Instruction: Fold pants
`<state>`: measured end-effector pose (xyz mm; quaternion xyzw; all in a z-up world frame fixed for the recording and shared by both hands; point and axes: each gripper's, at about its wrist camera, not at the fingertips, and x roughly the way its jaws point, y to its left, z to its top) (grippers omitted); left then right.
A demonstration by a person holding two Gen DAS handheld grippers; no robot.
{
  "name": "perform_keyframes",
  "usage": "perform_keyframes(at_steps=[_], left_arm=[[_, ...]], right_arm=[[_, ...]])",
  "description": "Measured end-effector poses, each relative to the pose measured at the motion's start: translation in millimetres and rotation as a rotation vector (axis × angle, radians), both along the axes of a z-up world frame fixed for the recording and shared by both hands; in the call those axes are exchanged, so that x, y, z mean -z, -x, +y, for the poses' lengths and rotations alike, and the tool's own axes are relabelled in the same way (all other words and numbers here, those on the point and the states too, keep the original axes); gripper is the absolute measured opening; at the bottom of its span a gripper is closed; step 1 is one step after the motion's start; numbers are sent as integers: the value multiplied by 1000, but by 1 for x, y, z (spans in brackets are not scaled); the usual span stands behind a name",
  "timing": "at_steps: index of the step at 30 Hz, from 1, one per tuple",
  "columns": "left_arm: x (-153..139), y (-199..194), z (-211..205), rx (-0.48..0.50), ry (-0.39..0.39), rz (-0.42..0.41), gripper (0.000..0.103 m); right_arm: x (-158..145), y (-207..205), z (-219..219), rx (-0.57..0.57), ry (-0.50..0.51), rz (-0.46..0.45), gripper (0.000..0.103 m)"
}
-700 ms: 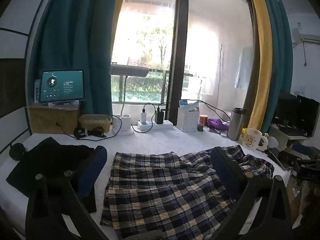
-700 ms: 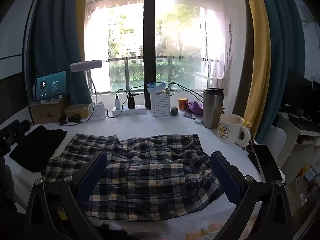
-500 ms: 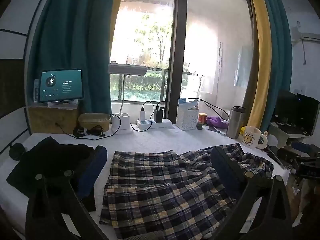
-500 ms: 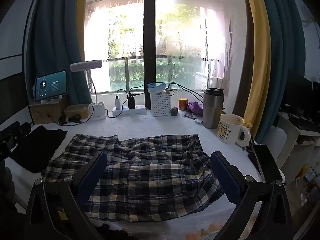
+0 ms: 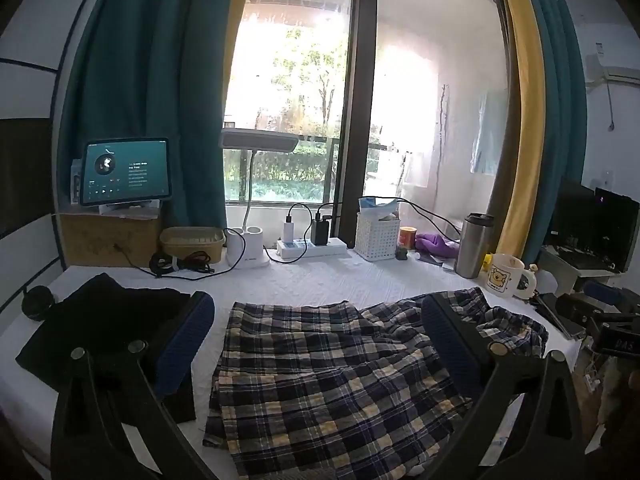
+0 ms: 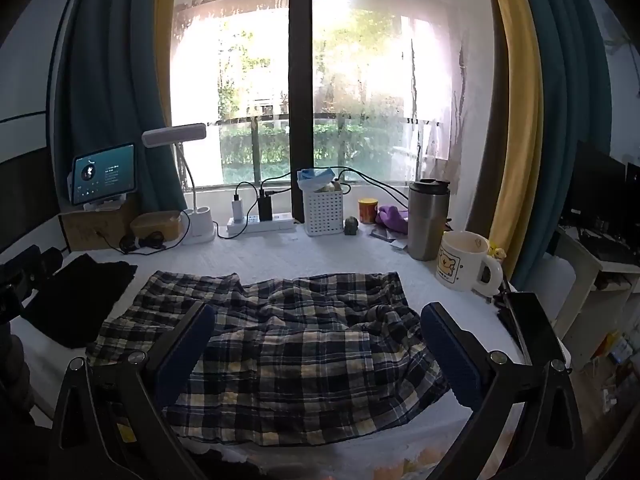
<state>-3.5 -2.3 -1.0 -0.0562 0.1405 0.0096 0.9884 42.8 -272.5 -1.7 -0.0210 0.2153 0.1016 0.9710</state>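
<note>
Left wrist view first: the left gripper [image 5: 316, 340] has its jaws spread as wide as they go, holding nothing, and it hangs over the checked pants [image 5: 332, 376]. The pants lie rumpled on the white table [image 5: 320, 280], filling the near middle and right, with a bunched ridge running toward the far right corner. A black garment [image 5: 96, 332] sits to the left, just beside the pants' left edge, partly under the left finger. A bear mug [image 5: 506, 276] and a steel tumbler [image 5: 474, 246] stand at the far right.

Over to the right wrist view: the right gripper [image 6: 316, 344] is likewise fully spread and empty, above the pants [image 6: 288, 344], which stretch from left to right with creases through the middle. The mug [image 6: 464, 260] stands near the pants' far right corner, so swing clear of it.

My read: no fold yet. Best to flatten the ridge first, then pinch two corners of one edge, one gripper each, catching only checked cloth and not the black garment, and lift evenly.
</note>
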Motion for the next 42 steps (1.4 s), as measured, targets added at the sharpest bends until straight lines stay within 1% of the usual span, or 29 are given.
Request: perform_keyframes(at_steps=[17, 27, 42], left_arm=[[-6, 2, -7, 9, -28, -3, 102], [-5, 1, -3, 2, -9, 1, 102], [-5, 4, -6, 4, -16, -6, 102]], right_arm=[[-2, 7, -7, 6, -23, -7, 103], [-1, 7, -8, 7, -25, -6, 103], [-1, 6, -8, 6, -25, -6, 103]])
